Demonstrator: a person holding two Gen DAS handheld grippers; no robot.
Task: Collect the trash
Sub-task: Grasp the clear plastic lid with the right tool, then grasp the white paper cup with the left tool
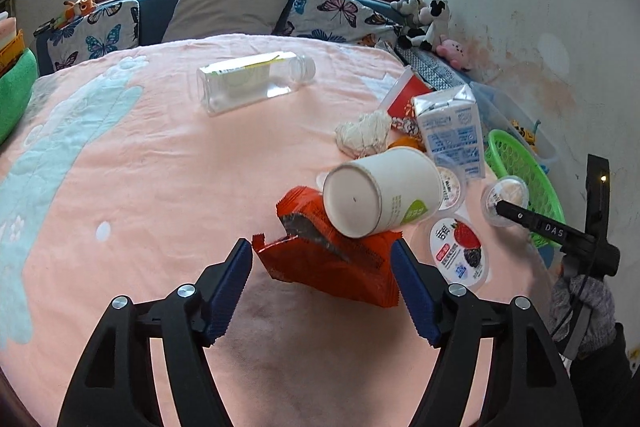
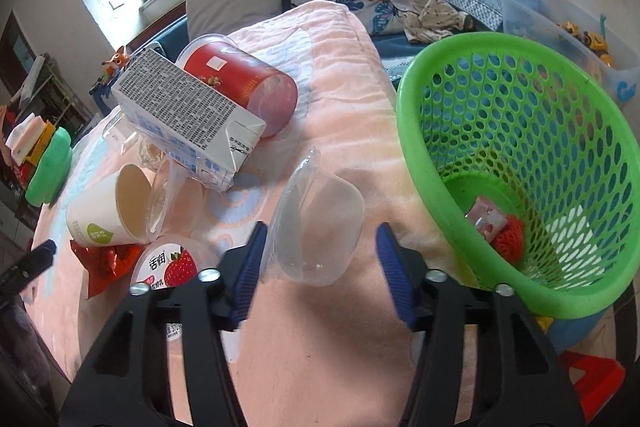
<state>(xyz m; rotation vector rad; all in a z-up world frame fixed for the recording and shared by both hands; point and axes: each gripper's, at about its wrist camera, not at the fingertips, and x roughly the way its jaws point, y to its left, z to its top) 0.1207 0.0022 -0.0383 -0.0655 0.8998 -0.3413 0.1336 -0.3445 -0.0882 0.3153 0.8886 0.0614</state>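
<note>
My left tongs [image 1: 322, 263] gape around the orange wrapper [image 1: 332, 263]; my right tongs [image 2: 318, 259] stand open astride a clear cup [image 2: 320, 227]. Right of them, the green basket [image 2: 424, 147] holds two scraps; most trash remains ahead.

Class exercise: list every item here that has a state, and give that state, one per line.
left gripper: open, around the orange wrapper.
right gripper: open, around the clear cup.
orange wrapper: torn open.
clear cup: empty, on its side.
paper cup: tipped over.
green basket: tilted, holding some trash.
</note>
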